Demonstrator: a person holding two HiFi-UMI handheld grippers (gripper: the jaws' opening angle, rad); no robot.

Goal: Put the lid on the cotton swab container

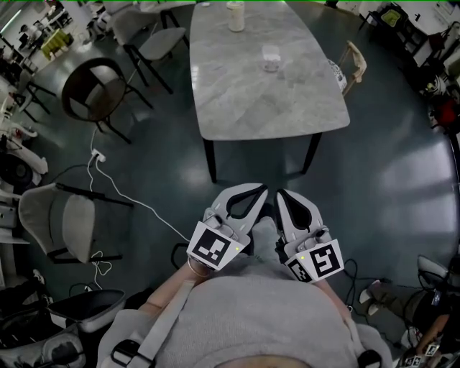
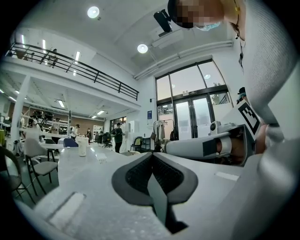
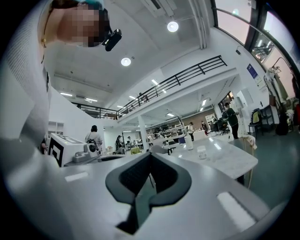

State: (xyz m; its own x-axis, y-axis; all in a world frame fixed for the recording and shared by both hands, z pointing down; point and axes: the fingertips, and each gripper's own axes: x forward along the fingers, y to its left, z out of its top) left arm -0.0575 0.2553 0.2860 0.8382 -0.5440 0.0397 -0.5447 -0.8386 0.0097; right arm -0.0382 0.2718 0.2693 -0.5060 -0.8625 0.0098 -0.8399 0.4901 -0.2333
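Observation:
A small clear round container (image 1: 271, 57) stands on the grey marble table (image 1: 244, 108), far ahead of me. It also shows in the right gripper view (image 3: 201, 152) and, very small, in the left gripper view (image 2: 102, 159). I cannot pick out a separate lid at this distance. Behind the container stands a taller cream cylinder (image 1: 236, 16). My left gripper (image 1: 260, 192) and right gripper (image 1: 282, 194) are held side by side close to my chest, well short of the table. Both are shut with nothing between the jaws.
A round dark chair (image 1: 93, 90) and a grey chair (image 1: 154, 39) stand left of the table; a wooden chair (image 1: 353, 65) stands at its right edge. A white cable (image 1: 118, 190) trails over the dark floor. Another grey chair (image 1: 57, 219) is at my left.

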